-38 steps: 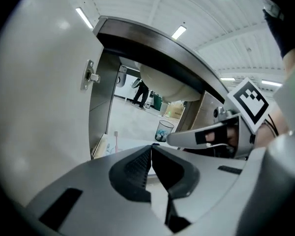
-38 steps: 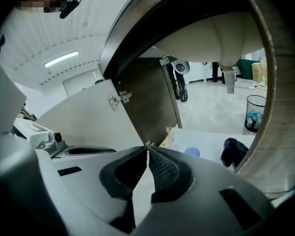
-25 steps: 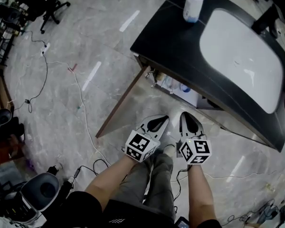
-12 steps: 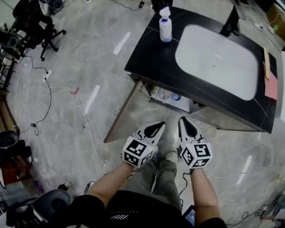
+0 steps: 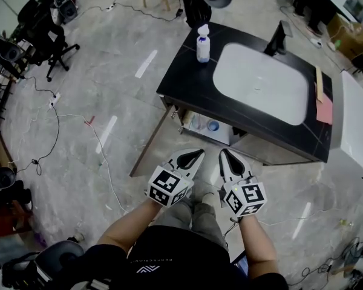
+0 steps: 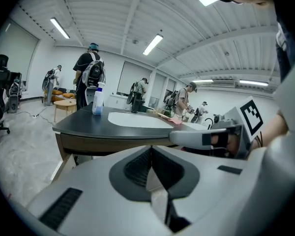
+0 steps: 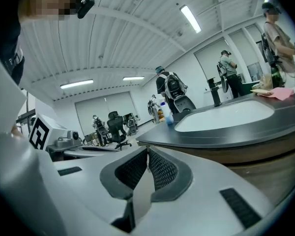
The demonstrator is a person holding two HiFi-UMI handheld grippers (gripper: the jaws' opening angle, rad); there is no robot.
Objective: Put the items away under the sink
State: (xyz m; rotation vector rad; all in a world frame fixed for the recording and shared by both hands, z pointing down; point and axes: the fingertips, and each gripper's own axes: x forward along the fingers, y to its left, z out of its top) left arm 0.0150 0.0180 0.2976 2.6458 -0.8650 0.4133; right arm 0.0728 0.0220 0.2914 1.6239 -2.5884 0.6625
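Observation:
A black counter [image 5: 187, 83] with a white sink basin [image 5: 260, 83] stands ahead of me. A white spray bottle with blue liquid [image 5: 202, 43] stands upright on the counter's far left corner, also seen as the bottle [image 6: 97, 100] and the bottle [image 7: 167, 113] in the gripper views. Under the counter a shelf holds several items [image 5: 207, 125]. My left gripper [image 5: 196, 154] and right gripper [image 5: 222, 153] are side by side in front of the counter, both shut and empty, jaws closed tip to tip.
A black faucet [image 5: 275, 38] stands behind the basin. A pink cloth [image 5: 324, 109] lies on the counter's right end. Cables [image 5: 100, 150] trail over the grey floor at left, near office chairs [image 5: 45, 41]. People with backpacks [image 6: 88, 75] stand beyond the counter.
Both grippers have risen together, staying shut. The view has pulled back, so the counter and sink look smaller and farther away, with more floor showing.

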